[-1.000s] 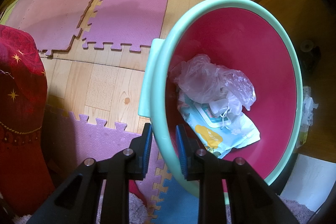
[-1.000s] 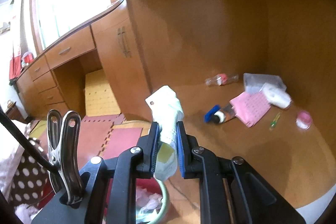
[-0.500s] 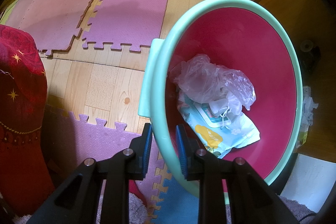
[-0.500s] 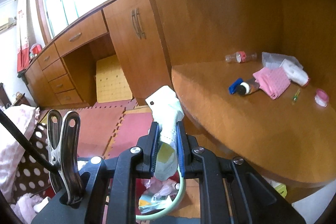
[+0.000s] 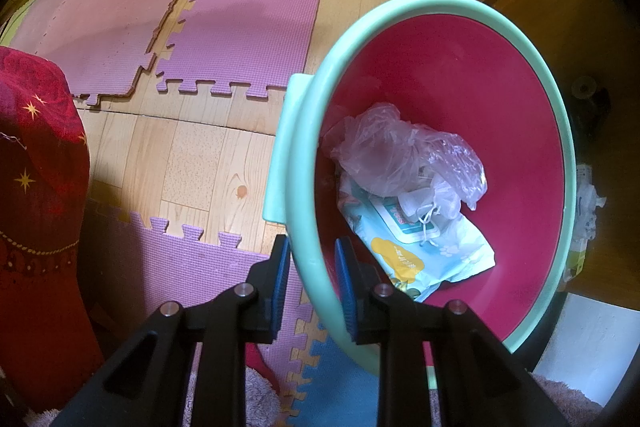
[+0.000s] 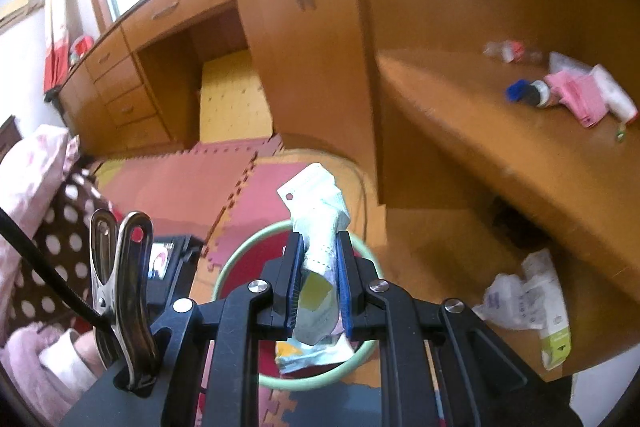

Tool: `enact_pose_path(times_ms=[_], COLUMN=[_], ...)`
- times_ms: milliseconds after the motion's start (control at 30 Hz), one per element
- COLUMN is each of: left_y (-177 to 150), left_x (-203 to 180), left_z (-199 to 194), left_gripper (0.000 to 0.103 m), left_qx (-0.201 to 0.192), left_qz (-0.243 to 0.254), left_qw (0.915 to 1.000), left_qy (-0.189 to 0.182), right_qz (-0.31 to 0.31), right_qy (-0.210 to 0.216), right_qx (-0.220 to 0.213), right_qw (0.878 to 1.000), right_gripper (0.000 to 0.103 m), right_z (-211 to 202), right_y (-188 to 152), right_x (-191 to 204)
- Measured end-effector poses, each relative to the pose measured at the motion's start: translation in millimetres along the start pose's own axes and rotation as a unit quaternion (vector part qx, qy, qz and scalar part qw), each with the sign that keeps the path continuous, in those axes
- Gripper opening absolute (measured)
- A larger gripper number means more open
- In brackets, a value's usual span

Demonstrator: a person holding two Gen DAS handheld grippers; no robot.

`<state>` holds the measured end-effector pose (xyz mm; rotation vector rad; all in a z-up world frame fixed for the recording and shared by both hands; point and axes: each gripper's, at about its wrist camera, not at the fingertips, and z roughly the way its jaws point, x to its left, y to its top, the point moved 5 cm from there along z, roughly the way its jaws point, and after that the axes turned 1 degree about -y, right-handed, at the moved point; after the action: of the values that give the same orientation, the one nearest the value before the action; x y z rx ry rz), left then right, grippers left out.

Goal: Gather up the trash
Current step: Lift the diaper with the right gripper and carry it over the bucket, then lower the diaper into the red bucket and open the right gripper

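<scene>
My right gripper (image 6: 318, 281): clamped narrow on a crumpled white-and-pale-green wrapper (image 6: 320, 227), which sticks up past my fingertips and hangs down below them.

My left gripper (image 5: 312, 267): closed on the near-left rim of the basin (image 5: 532, 75), one pad outside the wall and one inside, holding it tilted over the floor.

Where the wrapper is: in the air above the basin's opening; from the right wrist view the mint rim (image 6: 360, 359) rings the space right under my fingers.

Risk, a miss: the wrapper is light and bent, so I judge it could flutter or cling to a pad on release and land on the foam mats (image 5: 248, 23) instead.

Risk, basin slip: I hold the rim at one spot only; if the load shifts or my pinch eases, the basin may swing and spill.

Risk, bounce-out: the basin leans, so a drop near the low edge could slide off.

How the wrapper looks: thin, creased, one punched hole near its top corner, a yellow patch low down between the pads.

Already in the basin: a clear plastic bag (image 5: 404, 151) lying over a wet-wipe pack (image 5: 424, 247).

Farther out: more litter on the floor at the right, a white bag (image 6: 516, 295), and odds on the desk (image 6: 480, 131).
</scene>
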<state>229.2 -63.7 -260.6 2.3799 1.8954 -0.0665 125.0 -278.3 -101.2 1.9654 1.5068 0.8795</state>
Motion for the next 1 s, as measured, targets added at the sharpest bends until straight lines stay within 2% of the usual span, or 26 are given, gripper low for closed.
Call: enact_pose_path(times_ms=[367,633,1000], left_y=[-0.2,0.7,1.1], left_x=[-3.6,-3.6,-3.7], left_z=[1.2,0.5,-0.8], left_gripper=[0.024,0.024,0.024], left_qx=[0.003,0.004,0.004], left_qz=[-0.002,-0.003,-0.002], left_qw=[1.0,1.0,1.0], left_qy=[-0.004,-0.005,-0.004], right_qz=[-0.006,0.0,0.03], right_qy=[0.021,0.013,0.009], right_qx=[0.053,0.102,0.146], right_qw=[0.998,0.995,0.989], right_gripper=[0.017,0.017,0.017], right_z=[50.8,98.5,141.5], right_y=[-29.3,-58.3,-85.9], right_x=[30.3,34.8,27.0])
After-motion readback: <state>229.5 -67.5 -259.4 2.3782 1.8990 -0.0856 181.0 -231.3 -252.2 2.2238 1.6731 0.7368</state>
